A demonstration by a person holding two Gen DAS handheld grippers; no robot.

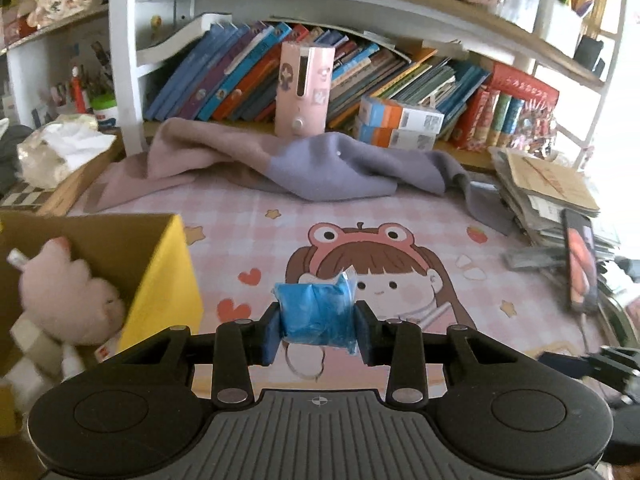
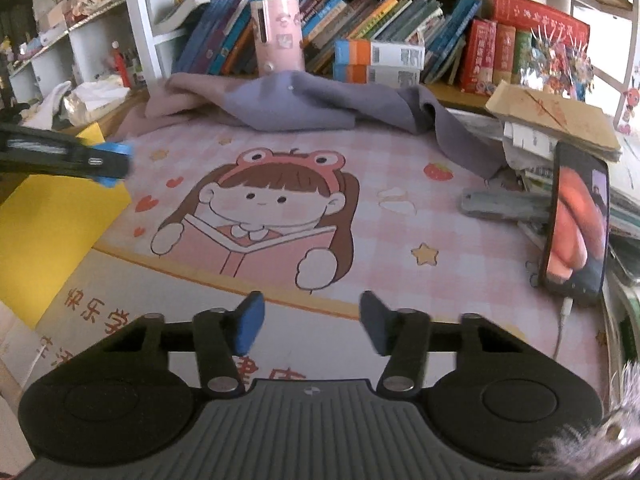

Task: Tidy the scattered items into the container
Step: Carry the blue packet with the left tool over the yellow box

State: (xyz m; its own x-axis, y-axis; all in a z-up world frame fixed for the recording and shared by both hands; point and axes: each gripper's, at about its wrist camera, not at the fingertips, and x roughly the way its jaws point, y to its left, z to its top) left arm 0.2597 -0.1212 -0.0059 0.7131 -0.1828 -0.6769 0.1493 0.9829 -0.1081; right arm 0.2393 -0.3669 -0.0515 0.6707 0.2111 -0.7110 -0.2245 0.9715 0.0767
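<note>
While the left gripper (image 1: pixel 318 326) clamps a blue packet (image 1: pixel 316 314), the right gripper (image 2: pixel 311 324) gapes wide, holding nothing.

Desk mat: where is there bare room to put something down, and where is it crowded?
The desk mat is bare across the cartoon girl, between the yellow box and the phone. The back edge is crowded by the blanket, the right edge by the paper stack.

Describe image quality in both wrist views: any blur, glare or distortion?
Left wrist view: fisheye bends the shelves, window glare washes out the right edge, the plush toy in the yellow box is blurred, the blue packet is sharp. Right wrist view: same curvature, the left hand-held gripper is motion-smeared, a fuzzy blur fills the bottom-right corner.
</note>
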